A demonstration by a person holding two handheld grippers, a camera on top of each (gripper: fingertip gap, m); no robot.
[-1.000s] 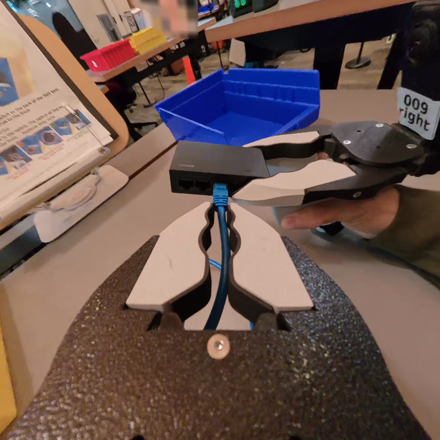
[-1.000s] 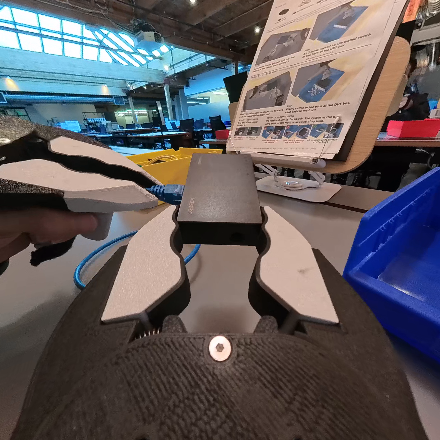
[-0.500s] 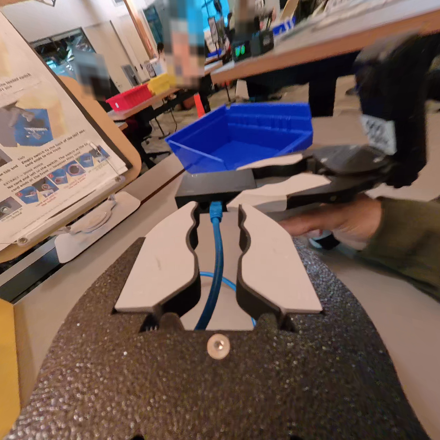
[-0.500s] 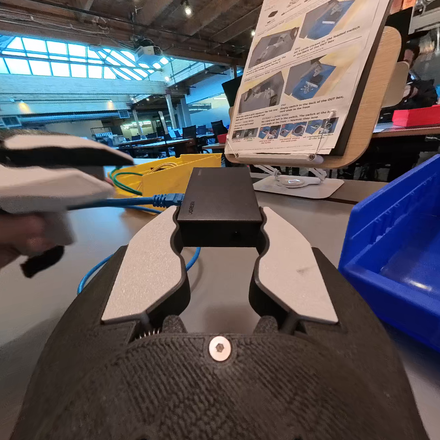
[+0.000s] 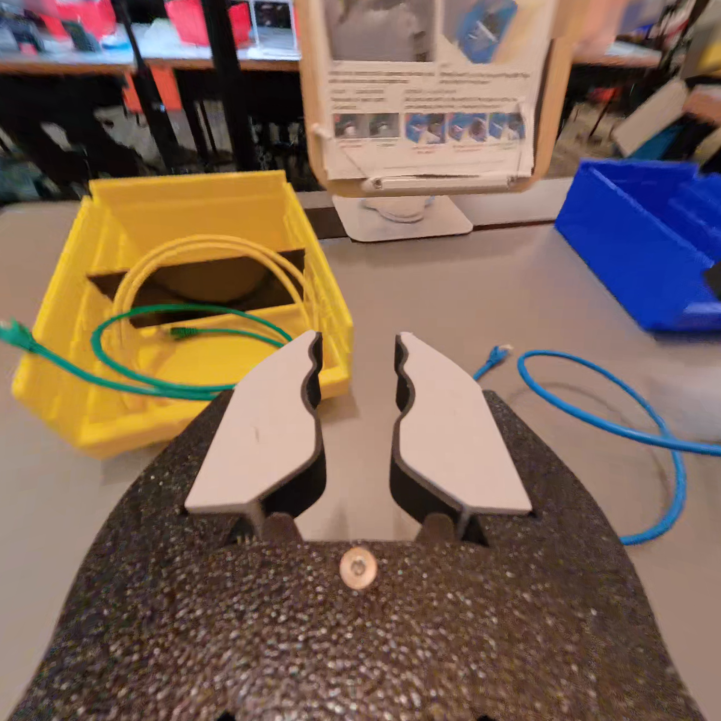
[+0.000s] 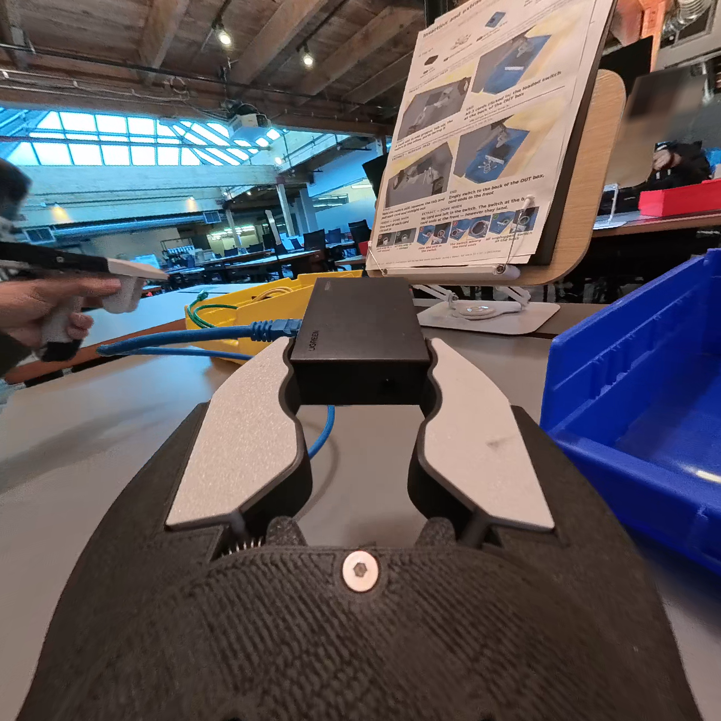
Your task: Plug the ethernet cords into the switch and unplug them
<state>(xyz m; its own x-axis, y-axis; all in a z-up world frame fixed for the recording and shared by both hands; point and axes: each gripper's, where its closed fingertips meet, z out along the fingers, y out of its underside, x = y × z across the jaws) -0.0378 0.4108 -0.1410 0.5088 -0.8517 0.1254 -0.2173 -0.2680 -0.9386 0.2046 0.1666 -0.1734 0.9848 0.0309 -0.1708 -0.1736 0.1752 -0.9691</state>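
black switch [image 6: 361, 329], blue cord [image 5: 640, 421], yellow bin [image 5: 117, 242], seemingly

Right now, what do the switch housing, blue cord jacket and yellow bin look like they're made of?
Switch: matte black casing, likely plastic; flat faces, dull sheen, though painted metal isn't ruled out.
Blue ethernet cord: smooth flexible jacket, probably PVC or rubber; it bends in loose loops, with a ribbed boot at the plug.
Yellow bin: rigid moulded plastic, slightly glossy, with ribbed walls.

open-plan workshop, timber ceiling [image 6: 273, 47], skylights [image 6: 117, 144], desk rows [image 6: 249, 261]
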